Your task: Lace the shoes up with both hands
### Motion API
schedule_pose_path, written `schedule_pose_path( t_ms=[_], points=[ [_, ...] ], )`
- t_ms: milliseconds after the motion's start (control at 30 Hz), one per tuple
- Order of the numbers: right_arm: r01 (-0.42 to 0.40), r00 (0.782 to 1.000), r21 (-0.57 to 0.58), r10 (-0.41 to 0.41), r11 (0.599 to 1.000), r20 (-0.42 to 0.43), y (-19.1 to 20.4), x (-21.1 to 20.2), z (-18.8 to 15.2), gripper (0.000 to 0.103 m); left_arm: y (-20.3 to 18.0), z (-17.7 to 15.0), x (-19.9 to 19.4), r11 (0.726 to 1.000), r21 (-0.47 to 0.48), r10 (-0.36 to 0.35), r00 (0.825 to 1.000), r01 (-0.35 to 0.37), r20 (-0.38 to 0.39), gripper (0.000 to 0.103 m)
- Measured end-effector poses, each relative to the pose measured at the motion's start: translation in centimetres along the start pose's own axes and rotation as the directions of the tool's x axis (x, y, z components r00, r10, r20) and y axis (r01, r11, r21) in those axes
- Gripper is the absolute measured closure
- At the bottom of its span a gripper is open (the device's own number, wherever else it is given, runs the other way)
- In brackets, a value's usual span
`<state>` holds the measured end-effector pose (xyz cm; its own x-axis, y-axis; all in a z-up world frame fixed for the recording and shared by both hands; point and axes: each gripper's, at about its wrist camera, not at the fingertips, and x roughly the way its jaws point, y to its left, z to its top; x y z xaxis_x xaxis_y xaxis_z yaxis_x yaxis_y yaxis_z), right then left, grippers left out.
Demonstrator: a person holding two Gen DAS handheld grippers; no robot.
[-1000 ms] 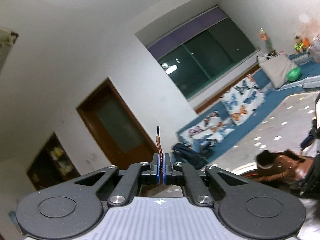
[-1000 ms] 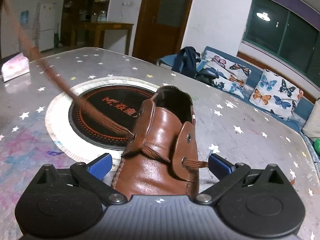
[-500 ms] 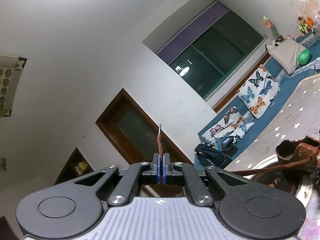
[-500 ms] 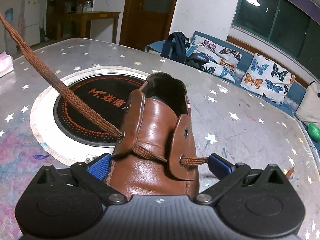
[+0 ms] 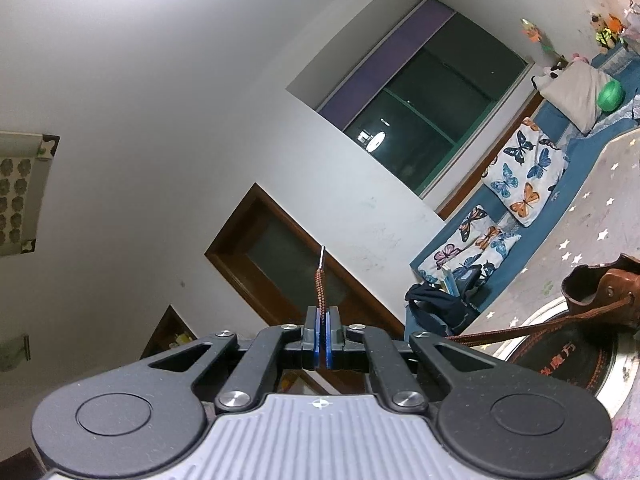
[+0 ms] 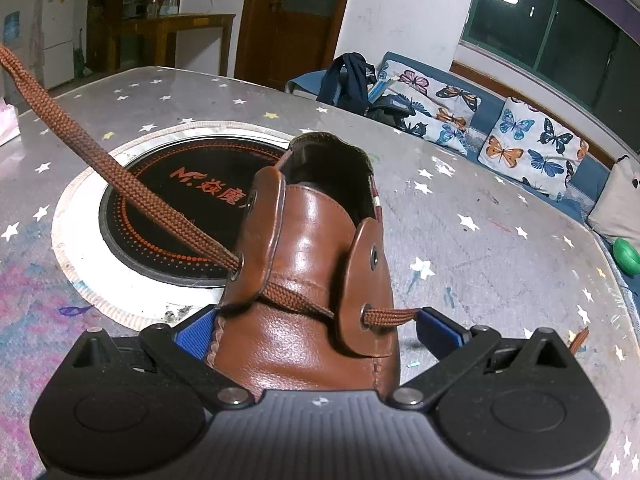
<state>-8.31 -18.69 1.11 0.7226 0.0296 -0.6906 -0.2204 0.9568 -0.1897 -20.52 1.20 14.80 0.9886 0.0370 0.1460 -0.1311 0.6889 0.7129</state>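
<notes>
A brown leather shoe (image 6: 316,264) sits on the starred table, toe toward my right gripper (image 6: 316,332). That gripper's blue pads bracket the toe from both sides and hold it. A brown lace (image 6: 120,172) leaves the left lower eyelet and runs taut up to the left edge. It crosses the tongue to the right lower eyelet, where a short end (image 6: 390,315) sticks out. My left gripper (image 5: 322,320) is shut on the lace near its tip (image 5: 320,280), and the metal aglet pokes out past the pads. In the left wrist view the shoe (image 5: 600,292) lies far right, with the lace (image 5: 520,332) stretched toward it.
The shoe rests at the edge of a round black hotplate (image 6: 168,208) set into the table (image 6: 480,248). A sofa with butterfly cushions (image 6: 528,144) and a dark bag (image 6: 352,80) stand behind the table. A wooden door (image 5: 288,264) and a dark window fill the far wall.
The left gripper has rolled, so the room tilts and the shoe sits further into its view. The lace stays pinched and taut. The right gripper keeps the same hold on the toe.
</notes>
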Motion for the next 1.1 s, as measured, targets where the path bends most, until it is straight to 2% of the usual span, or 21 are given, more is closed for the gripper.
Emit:
schedule_pose_path(
  t_ms=[333,633,1100],
  points=[
    [-0.014,1.0,0.002,0.014,1.0,0.0,-0.2,0.1,0.1,0.0,-0.2,0.6,-0.2,1.0,0.017,0.008,1.0,-0.008,0.007,0.1],
    [0.015,1.0,-0.035,-0.015,0.999,0.007,0.5,0.1,0.2,0.0,-0.5,1.7,-0.6,0.999,0.037,0.012,0.998,-0.014,0.054,0.1],
    [0.031,1.0,-0.061,-0.031,0.998,-0.003,0.6,0.7,0.5,0.0,-0.5,2.2,-0.2,1.0,0.024,0.012,0.997,-0.014,0.078,0.1]
  ],
)
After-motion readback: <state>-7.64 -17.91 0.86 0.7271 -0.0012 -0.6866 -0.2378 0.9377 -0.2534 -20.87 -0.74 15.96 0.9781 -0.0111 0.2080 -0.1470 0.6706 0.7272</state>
